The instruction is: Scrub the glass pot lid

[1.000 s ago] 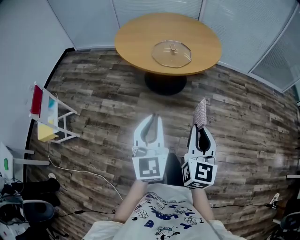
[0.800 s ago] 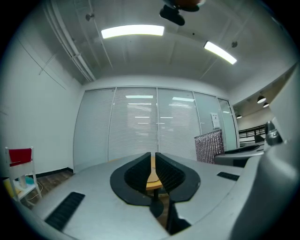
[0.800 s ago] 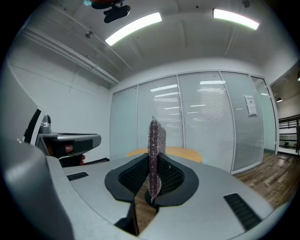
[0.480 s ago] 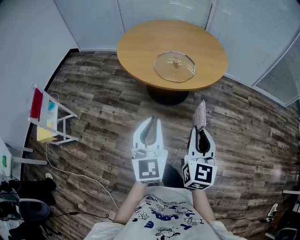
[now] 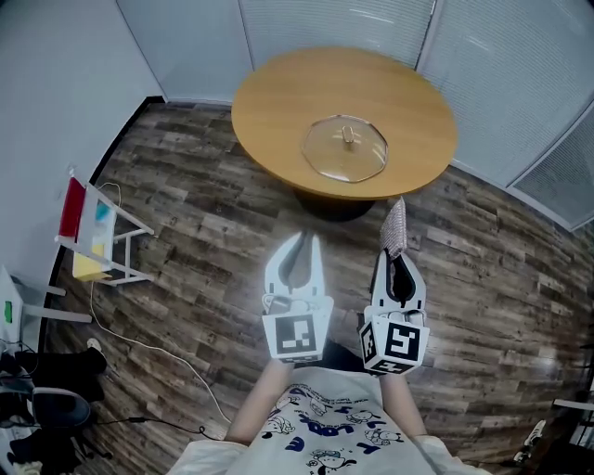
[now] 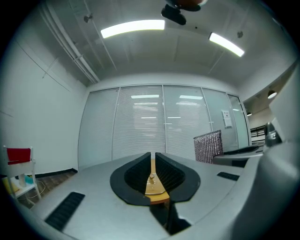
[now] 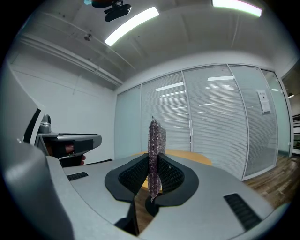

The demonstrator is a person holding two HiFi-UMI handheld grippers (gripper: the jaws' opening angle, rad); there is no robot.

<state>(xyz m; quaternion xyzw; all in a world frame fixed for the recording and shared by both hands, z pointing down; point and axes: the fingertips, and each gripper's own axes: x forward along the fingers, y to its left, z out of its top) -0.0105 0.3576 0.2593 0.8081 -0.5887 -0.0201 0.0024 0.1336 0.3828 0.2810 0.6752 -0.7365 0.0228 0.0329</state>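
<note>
The clear glass pot lid (image 5: 344,148) with its small knob lies flat on the round wooden table (image 5: 269,102), ahead of both grippers. My left gripper (image 5: 302,237) is held over the floor short of the table, jaws shut and holding nothing. Along its jaws, the left gripper view shows a sliver of the table (image 6: 156,189) past the left gripper (image 6: 153,158). My right gripper (image 5: 396,252) is shut on a silvery mesh scrubbing pad (image 5: 396,225) that stands upright above its fingertips. In the right gripper view the pad (image 7: 155,138) sticks up out of the right gripper (image 7: 153,165).
A small white rack (image 5: 104,243) with red and yellow items stands on the wood floor at the left. A white cable (image 5: 158,345) trails across the floor from it. Dark bags and gear (image 5: 42,385) lie at the bottom left. Glass walls with blinds (image 5: 334,23) close off the room behind the table.
The table and lid have slid lower and nearer in the head view, so I have come closer to them. Both grippers keep the same pose, and the pad stays clamped.
</note>
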